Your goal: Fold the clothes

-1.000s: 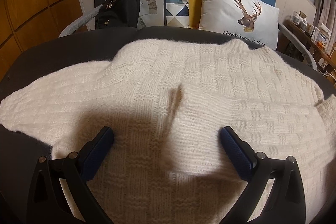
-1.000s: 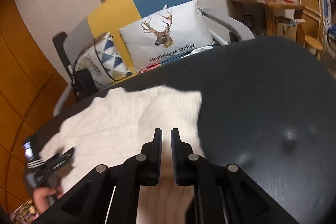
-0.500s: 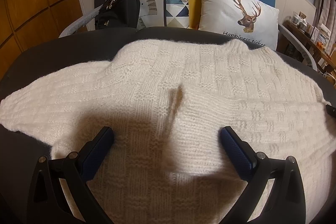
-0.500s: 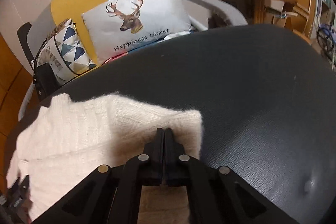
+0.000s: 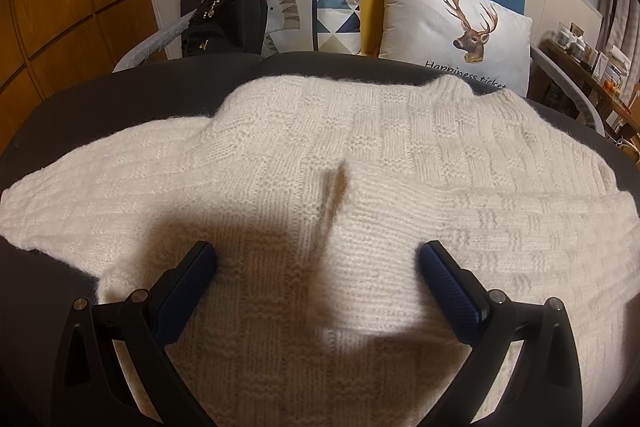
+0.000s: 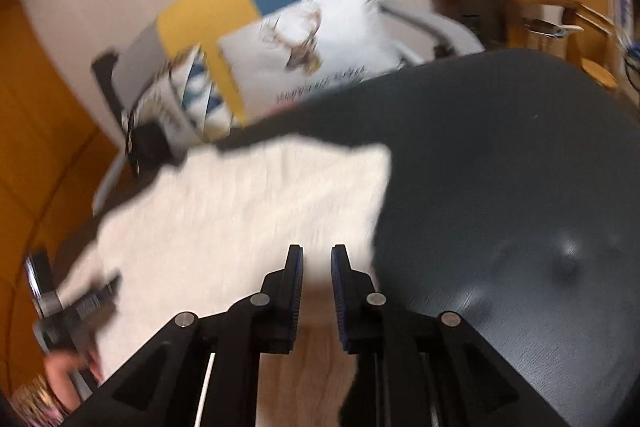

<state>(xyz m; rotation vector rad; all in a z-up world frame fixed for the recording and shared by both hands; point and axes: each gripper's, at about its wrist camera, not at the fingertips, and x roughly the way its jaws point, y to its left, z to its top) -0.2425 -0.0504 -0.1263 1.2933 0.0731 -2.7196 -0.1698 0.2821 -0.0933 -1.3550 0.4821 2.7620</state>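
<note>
my right claw (image 6: 316,259) has lifted back off the white sweater (image 5: 320,187) and its jaws are parting, nothing between them. my left claw (image 5: 318,259) hovers spread wide over the sweater, spread on the dark table (image 6: 500,167).

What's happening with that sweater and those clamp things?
A person is folding a white sweater on a dark table, using a hand-held gripper in each hand. The left hand-held gripper hovers wide open over the sweater's middle, gripping nothing. The right hand-held gripper is at the sweater's edge, its jaws opening with nothing clearly pinched. One sleeve already lies folded across the body.
</note>
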